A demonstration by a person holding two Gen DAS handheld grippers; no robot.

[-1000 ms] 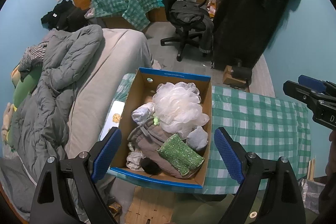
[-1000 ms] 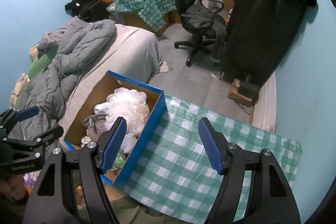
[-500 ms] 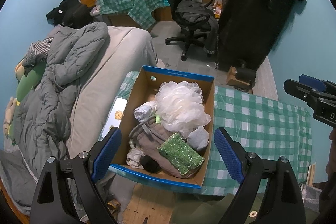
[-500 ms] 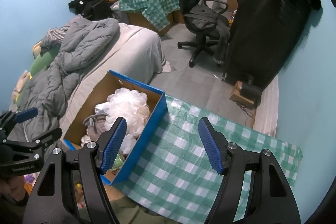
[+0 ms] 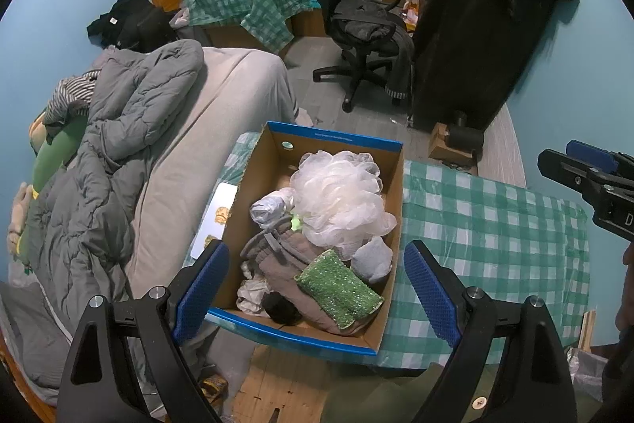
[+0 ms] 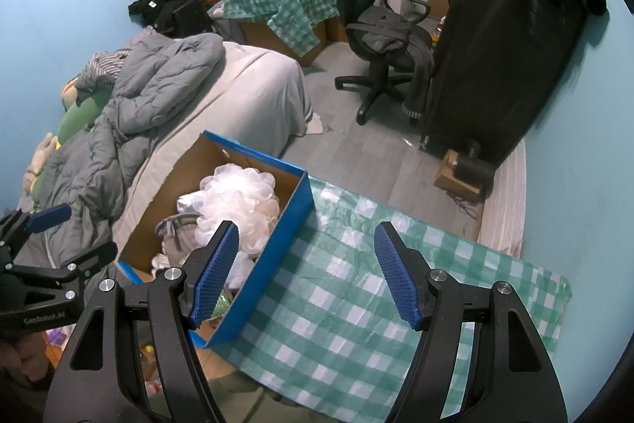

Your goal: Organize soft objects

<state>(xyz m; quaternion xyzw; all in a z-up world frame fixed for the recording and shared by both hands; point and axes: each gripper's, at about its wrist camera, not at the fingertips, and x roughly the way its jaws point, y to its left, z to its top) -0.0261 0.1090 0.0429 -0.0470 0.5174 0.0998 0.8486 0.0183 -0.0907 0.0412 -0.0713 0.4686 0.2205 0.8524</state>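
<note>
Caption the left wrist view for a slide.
Open left hand-held gripper above blue-rimmed cardboard box holding white mesh bath pouf and green sparkly sponge.

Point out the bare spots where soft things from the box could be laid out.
The checked tablecloth right of the box is bare out to the blue wall, under the open right tongs. The box itself is crowded: white pouf, green sponge and grey cloths fill it. The left tongs hover open above it.

The bath pouf and green sponge cover most of the clothes beneath them in the box. From the right wrist view, the box's blue wall hides its lower contents. The right tongs are cut off by the left view's edge.
</note>
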